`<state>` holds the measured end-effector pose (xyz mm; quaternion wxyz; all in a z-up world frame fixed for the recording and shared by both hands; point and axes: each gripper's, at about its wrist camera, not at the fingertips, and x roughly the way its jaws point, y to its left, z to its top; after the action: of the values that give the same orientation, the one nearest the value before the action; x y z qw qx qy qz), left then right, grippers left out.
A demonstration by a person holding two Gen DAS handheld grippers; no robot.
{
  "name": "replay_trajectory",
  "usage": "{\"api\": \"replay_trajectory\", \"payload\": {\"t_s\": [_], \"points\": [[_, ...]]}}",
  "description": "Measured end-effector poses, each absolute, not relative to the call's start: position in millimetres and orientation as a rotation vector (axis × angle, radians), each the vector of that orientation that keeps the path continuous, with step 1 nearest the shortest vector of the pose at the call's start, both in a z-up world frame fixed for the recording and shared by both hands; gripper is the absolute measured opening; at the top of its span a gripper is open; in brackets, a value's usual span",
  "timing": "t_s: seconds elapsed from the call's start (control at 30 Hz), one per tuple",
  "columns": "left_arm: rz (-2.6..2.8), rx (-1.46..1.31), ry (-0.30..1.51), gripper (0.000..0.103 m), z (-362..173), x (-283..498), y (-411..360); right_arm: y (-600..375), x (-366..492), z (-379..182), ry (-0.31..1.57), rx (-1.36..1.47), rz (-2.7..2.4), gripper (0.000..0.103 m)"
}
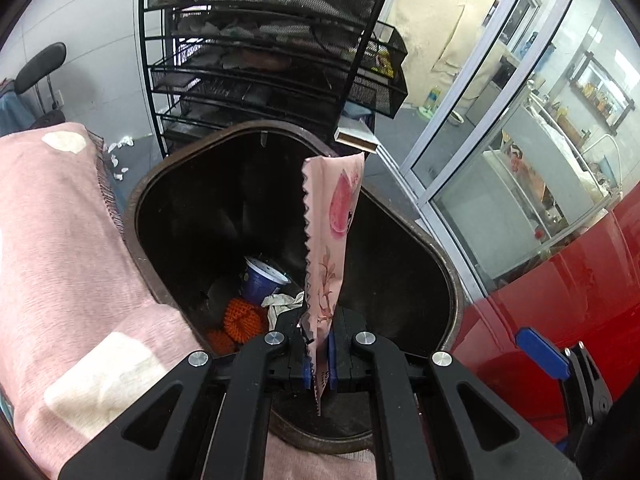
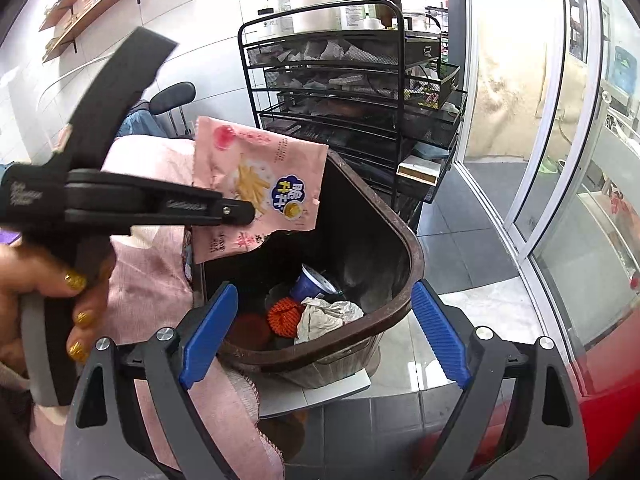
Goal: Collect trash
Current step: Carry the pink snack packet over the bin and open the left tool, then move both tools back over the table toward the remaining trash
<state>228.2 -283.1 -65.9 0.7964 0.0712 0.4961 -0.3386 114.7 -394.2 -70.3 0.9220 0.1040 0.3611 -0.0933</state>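
My left gripper (image 1: 319, 354) is shut on a pink snack wrapper (image 1: 332, 236) and holds it upright over the open mouth of a dark brown trash bin (image 1: 136, 208). The right wrist view shows the same wrapper (image 2: 256, 184) pinched by the left gripper (image 2: 240, 212) above the bin (image 2: 404, 308). Inside the bin lie a blue cup (image 2: 312, 284), an orange net (image 2: 282, 314) and crumpled paper (image 2: 324, 316). My right gripper (image 2: 324, 332) is open and empty, its blue pads (image 2: 438, 336) spread in front of the bin.
A pink cloth (image 1: 60, 240) covers a surface left of the bin. A black wire rack (image 2: 340, 92) with bottles on top stands behind the bin. Glass doors (image 2: 560, 160) are at the right. A red surface (image 1: 560, 300) lies at the right.
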Motion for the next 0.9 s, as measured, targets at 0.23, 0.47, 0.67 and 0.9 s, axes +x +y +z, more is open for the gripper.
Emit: {"api": "replay_trajectory", "payload": {"t_s": [0.23, 0.47, 0.67, 0.9], "points": [[-0.717, 0.147, 1.055, 0.06, -68.0, 229.4, -283.5, -394.6, 112.6, -74.0, 0.752, 0.222, -0.191, 0.088], [-0.71, 0.11, 1.033, 0.079, -63.8, 231.4, -277.3, -395.4, 110.9, -75.9, 0.755, 0.223, -0.194, 0.088], [-0.713, 0.123, 0.964, 0.086, -47.9, 221.3, -268.4, -396.7, 110.2, -77.2, 0.762, 0.229, -0.197, 0.091], [-0.703, 0.101, 0.884, 0.09, -26.8, 202.4, -241.6, -392.5, 112.5, -76.3, 0.763, 0.221, -0.185, 0.091]]}}
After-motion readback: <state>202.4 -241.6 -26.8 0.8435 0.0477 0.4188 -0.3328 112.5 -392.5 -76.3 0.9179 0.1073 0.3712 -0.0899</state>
